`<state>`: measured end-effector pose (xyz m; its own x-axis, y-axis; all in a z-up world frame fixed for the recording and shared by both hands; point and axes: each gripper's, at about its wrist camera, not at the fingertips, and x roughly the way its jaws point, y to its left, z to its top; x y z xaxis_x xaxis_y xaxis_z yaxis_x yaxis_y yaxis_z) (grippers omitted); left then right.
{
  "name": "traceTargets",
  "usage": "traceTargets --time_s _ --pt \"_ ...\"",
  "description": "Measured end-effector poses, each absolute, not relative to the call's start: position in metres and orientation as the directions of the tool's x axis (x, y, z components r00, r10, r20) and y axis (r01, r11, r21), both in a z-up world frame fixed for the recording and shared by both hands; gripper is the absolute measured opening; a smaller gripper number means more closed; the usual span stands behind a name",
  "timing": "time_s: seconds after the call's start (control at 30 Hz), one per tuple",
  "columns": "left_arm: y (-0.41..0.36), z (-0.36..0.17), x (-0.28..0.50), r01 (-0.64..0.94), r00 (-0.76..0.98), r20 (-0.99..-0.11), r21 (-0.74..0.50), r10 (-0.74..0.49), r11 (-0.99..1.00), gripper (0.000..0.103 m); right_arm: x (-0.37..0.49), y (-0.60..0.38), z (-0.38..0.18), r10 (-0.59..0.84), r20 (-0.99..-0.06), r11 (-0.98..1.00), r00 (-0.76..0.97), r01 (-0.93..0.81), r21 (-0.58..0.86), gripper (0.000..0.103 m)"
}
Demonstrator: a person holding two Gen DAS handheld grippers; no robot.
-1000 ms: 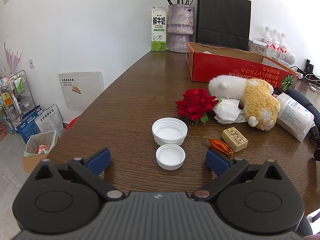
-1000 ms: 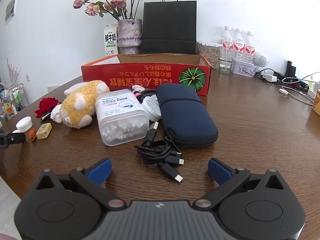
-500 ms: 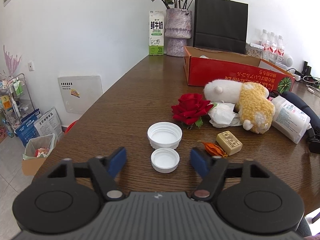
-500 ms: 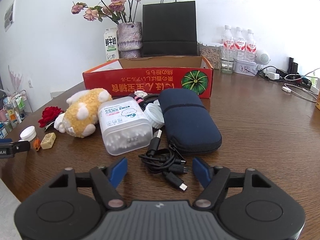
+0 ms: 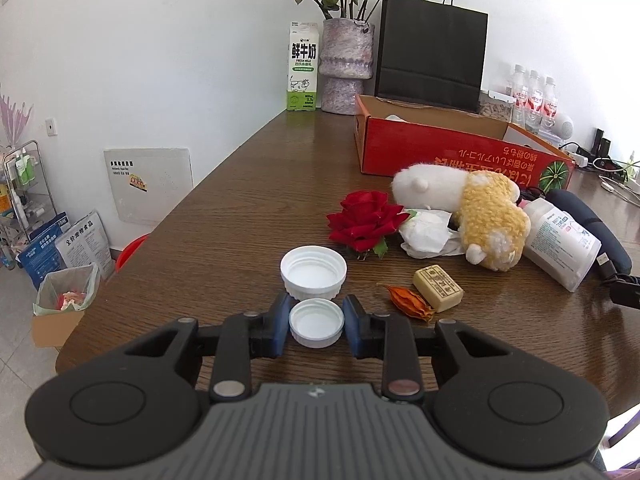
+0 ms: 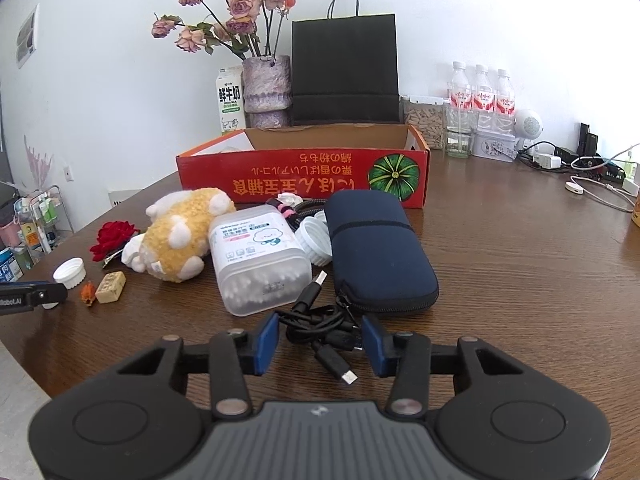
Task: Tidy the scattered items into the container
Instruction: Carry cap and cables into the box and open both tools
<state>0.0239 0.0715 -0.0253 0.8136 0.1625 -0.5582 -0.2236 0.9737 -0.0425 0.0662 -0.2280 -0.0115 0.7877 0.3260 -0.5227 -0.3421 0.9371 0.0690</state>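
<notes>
The left hand-held gripper [image 5: 316, 322] is clenched on the small white cap [image 5: 316, 322]; lift straight. The right hand-held gripper [image 6: 320, 342], half-closed around the black cable [image 6: 320, 326], should squeeze the bundle before carrying it to the red box [image 6: 304, 176] at 12 o'clock.

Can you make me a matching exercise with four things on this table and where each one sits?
Things:
1. small white cap
2. black USB cable
3. red rose
4. milk carton

Places:
A. beside the vase by the wall
B. between the left gripper fingers
C. left of the plush toy
D. between the right gripper fingers

Pairs: 1-B, 2-D, 3-C, 4-A
</notes>
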Motion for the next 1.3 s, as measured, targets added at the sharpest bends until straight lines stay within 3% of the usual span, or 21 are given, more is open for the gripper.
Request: traceTargets --time_s 0.53,1.07,1.3 --pt "0.062 0.024 0.027 -0.176 0.892 -0.431 -0.052 0.137 0.983 0.029 0.067 -0.232 0.031 0.358 -0.417 0.925 0.835 -0.377 0.041 0.044" --pt "0.014 0.089 0.123 -0.093 0.965 -0.255 -0.124 0.059 0.988 0.029 0.143 -0.219 0.089 0.403 -0.268 0.915 0.875 -0.393 0.092 0.044" --pt "0.000 0.091 0.178 -0.118 0.965 -0.253 -0.173 0.071 0.978 0.029 0.201 -0.208 0.092 0.408 -0.251 0.913 0.878 -0.383 0.143 0.044"
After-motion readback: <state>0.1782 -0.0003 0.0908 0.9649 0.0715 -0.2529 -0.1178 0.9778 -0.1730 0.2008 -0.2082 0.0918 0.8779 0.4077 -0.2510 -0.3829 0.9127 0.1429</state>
